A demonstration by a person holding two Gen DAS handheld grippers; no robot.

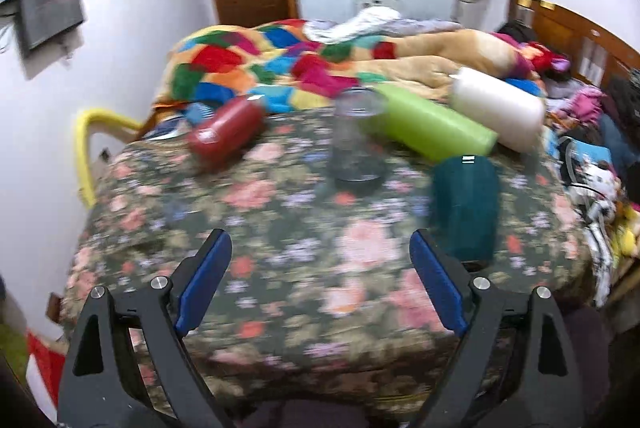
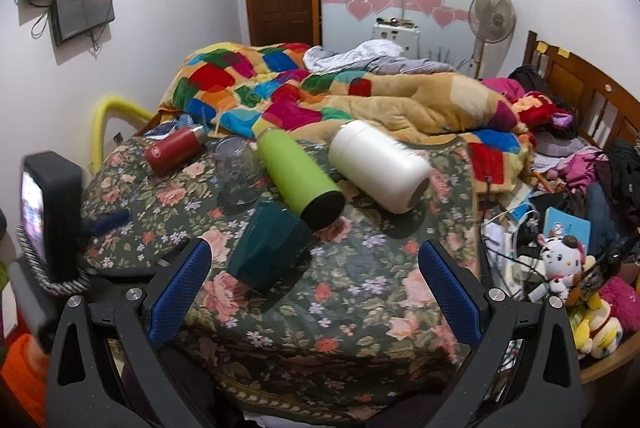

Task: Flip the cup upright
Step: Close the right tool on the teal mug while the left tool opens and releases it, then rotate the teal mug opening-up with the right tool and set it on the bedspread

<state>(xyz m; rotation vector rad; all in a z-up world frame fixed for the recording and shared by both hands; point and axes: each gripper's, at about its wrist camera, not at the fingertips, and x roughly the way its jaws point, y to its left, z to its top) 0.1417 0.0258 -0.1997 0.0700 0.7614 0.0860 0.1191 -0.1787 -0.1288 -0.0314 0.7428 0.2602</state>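
Observation:
A dark teal cup (image 1: 464,206) stands mouth down on the floral quilt (image 1: 280,236), just ahead of my left gripper's right finger. It also shows in the right wrist view (image 2: 266,248), ahead and left of centre. My left gripper (image 1: 320,270) is open and empty, a little short of the cup. My right gripper (image 2: 314,280) is open and empty, with the cup near its left finger. A clear glass (image 1: 358,138) stands upright behind the cup; it also shows in the right wrist view (image 2: 238,168).
A red bottle (image 2: 174,150), a green bottle (image 2: 298,176) and a white canister (image 2: 378,166) lie on their sides on the quilt. A patchwork blanket (image 2: 280,88) is heaped behind. Toys and cables (image 2: 560,260) crowd the right edge. The left gripper's body (image 2: 52,216) shows at left.

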